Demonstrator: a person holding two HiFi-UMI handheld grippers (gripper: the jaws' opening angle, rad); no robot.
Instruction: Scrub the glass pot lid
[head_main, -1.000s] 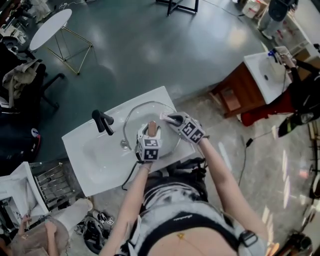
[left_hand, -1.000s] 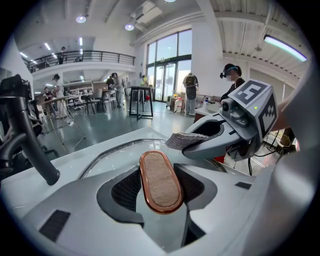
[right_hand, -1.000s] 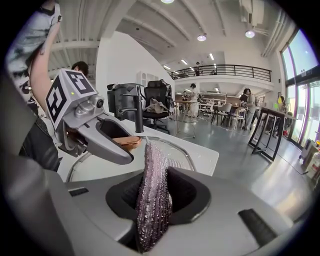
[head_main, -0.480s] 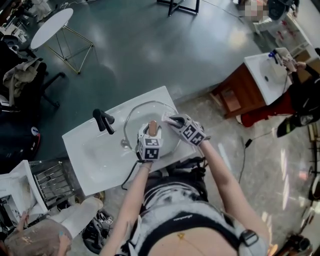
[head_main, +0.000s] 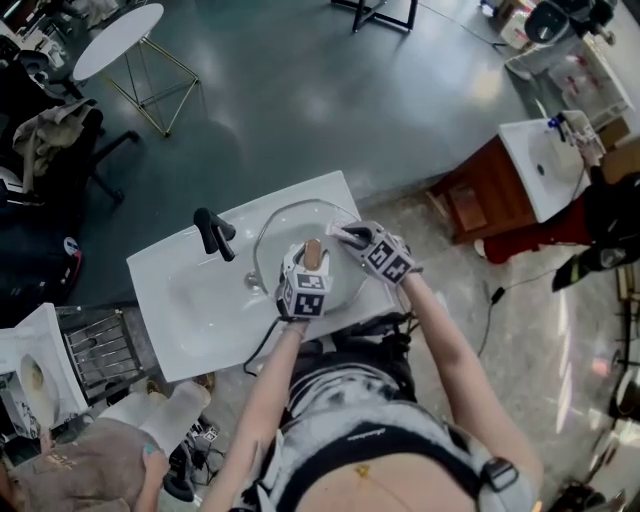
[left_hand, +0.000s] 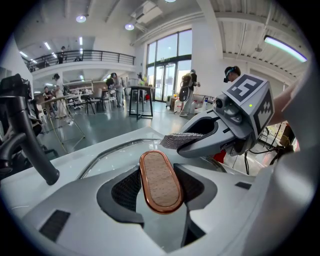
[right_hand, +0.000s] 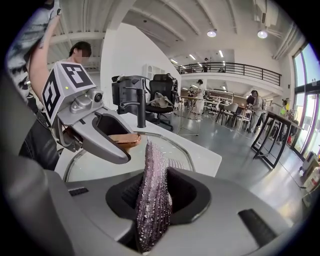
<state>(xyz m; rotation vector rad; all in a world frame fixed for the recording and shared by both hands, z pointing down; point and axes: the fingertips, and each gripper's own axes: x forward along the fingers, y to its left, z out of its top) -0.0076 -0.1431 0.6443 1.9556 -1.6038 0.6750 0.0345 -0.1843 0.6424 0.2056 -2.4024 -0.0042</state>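
1. Glass pot lid (head_main: 283, 232) lies over the right part of the white sink (head_main: 165, 275), just right of the black faucet (head_main: 216, 234).
2. Left gripper (head_main: 311, 262) is over the middle of the lid. Its fingers (left_hand: 126, 188) are closed on the lid handle (left_hand: 160, 182), an oval wooden knob with a copper rim, one dark pad on each side of it.
3. Right gripper (head_main: 341, 238) is just right of the left one, over the far right part of the lid, tips pointing in toward the handle.
4. Right fingers (right_hand: 189, 194) are clamped on a scrub cloth (right_hand: 151, 197), a shiny purple-grey mesh folded upright between the pads, its end sticking out past the tips.
5. In the left gripper view the cloth end hangs close above the glass near the metal rim; can't tell if it touches.
6. The two grippers are near each other but apart.
7. Around: a wooden cabinet (head_main: 470, 195) with a second sink at right, a round white table (head_main: 115, 40) far left on the dark floor, and a person (head_main: 90, 470) crouched at lower left.
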